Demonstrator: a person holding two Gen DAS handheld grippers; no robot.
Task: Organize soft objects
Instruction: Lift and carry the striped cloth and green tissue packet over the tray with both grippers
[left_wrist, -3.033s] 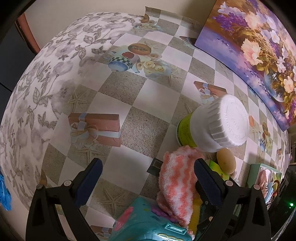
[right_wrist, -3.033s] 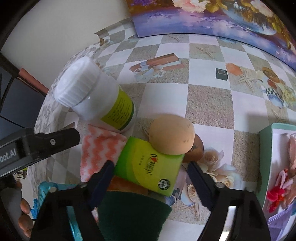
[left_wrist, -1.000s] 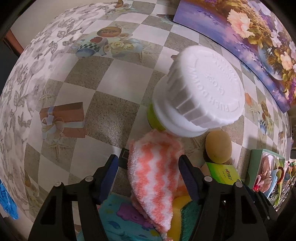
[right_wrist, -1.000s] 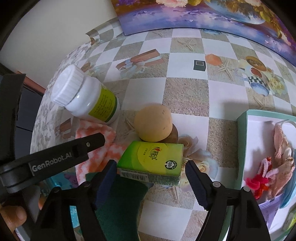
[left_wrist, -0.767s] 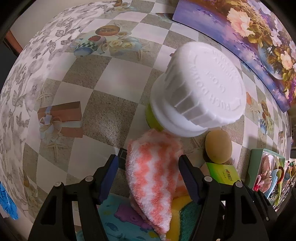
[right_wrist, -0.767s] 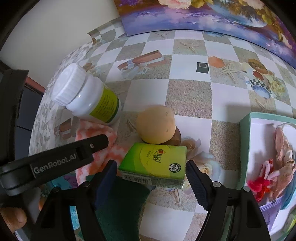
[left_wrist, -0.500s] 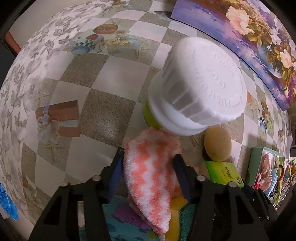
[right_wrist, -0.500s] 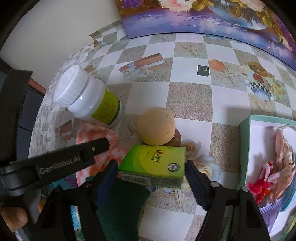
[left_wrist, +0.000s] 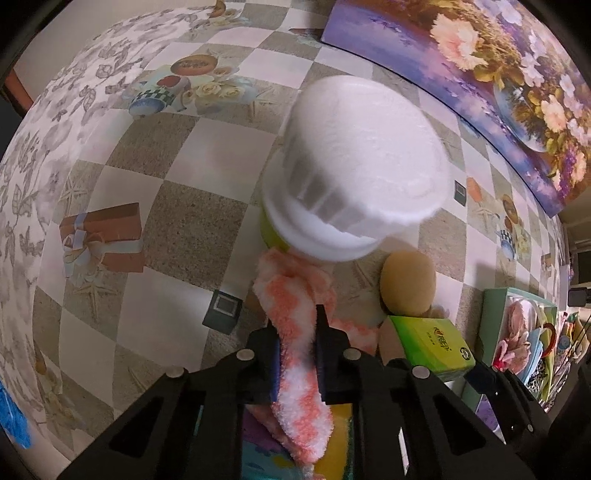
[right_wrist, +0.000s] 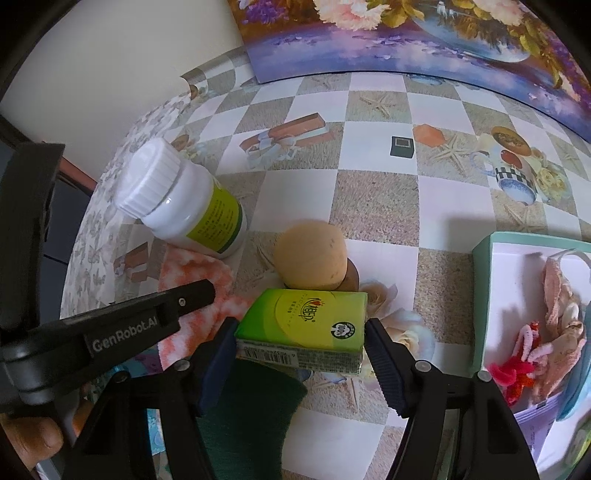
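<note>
Fingers of the left gripper (left_wrist: 297, 356) pinched the striped cloth (left_wrist: 295, 314), which needed easing clear of the bottle (left_wrist: 354, 170); right gripper (right_wrist: 301, 354) gaped around the tissue pack (right_wrist: 303, 328).

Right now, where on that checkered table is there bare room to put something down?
Bare cloth lies left of the white bottle, and behind the tan ball toward the painting. It is crowded around the striped cloth, tissue pack and teal box.
</note>
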